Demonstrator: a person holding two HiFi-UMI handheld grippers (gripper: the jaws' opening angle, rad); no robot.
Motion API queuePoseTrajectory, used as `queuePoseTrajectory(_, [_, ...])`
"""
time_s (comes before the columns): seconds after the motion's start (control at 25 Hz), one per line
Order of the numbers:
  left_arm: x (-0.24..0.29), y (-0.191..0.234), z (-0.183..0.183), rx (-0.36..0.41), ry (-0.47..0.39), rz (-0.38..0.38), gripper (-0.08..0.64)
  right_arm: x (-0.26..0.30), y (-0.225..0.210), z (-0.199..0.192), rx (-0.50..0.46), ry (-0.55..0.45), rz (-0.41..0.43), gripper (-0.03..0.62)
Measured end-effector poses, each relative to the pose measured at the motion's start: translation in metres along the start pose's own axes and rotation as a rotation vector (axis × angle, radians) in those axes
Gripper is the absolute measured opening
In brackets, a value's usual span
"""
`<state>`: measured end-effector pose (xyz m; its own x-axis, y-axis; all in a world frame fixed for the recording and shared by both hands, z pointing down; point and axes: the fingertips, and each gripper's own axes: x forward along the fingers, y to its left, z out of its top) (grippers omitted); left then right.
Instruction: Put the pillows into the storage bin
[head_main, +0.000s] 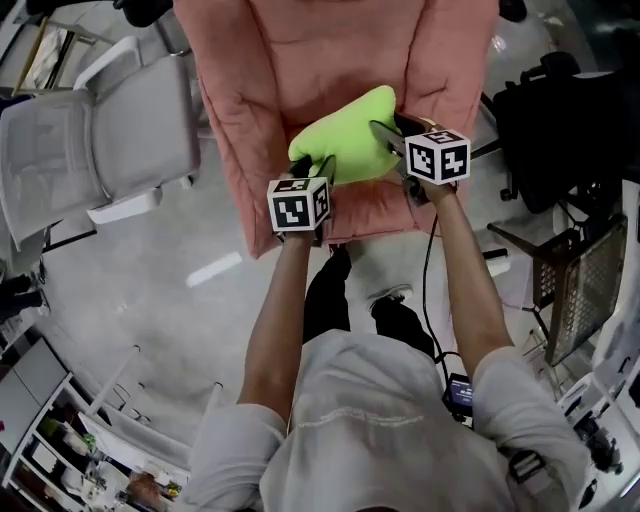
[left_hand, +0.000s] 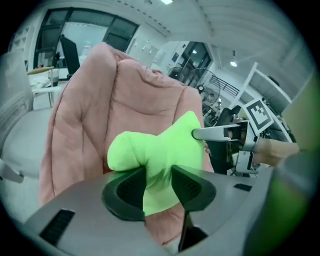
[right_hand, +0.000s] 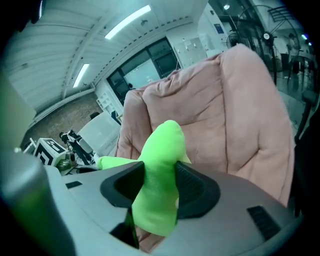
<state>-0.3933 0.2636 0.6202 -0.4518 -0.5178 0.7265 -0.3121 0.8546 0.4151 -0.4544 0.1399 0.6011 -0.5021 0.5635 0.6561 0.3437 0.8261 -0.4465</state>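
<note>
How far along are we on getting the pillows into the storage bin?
Done: the left gripper and the right gripper are both clamped on the lime-green pillow, one at each end. In hand: the pillow is held over the pink armchair. Left: carrying it to the storage bin and releasing it. No bin shows in any view, and no other pillow is visible.

In the head view a pink padded armchair (head_main: 300, 60) fills twelve o'clock. A grey office chair (head_main: 120, 140) stands at ten o'clock, just beside it. A black chair (head_main: 560, 120) sits at two o'clock, and a dark mesh rack (head_main: 585, 280) at three. On the grey floor (head_main: 130, 310) a white strip (head_main: 213, 269) lies at nine o'clock.
</note>
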Motion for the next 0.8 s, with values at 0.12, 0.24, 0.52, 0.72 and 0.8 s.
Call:
queuePoseTrajectory(0.12, [-0.014, -0.030, 0.026, 0.060, -0.032, -0.055, 0.169, -0.044, 0.000, 0.020, 0.012, -0.074, -0.034, 0.209])
queuePoseTrajectory(0.24, [-0.024, -0.065, 0.045, 0.128, -0.049, -0.114, 0.166, -0.090, -0.006, 0.029, 0.047, -0.145, -0.079, 0.206])
queuePoseTrajectory(0.52, [-0.027, -0.194, 0.070, 0.377, -0.070, -0.291, 0.163, -0.231, -0.049, 0.015, 0.172, -0.320, -0.237, 0.204])
queuePoseTrajectory(0.72, [-0.026, -0.294, 0.062, 0.581, -0.081, -0.372, 0.155, -0.321, -0.080, -0.040, 0.321, -0.421, -0.292, 0.198])
queuePoseTrajectory(0.8, [-0.026, -0.336, 0.053, 0.694, -0.066, -0.412, 0.154, -0.358, -0.088, -0.068, 0.406, -0.496, -0.318, 0.195])
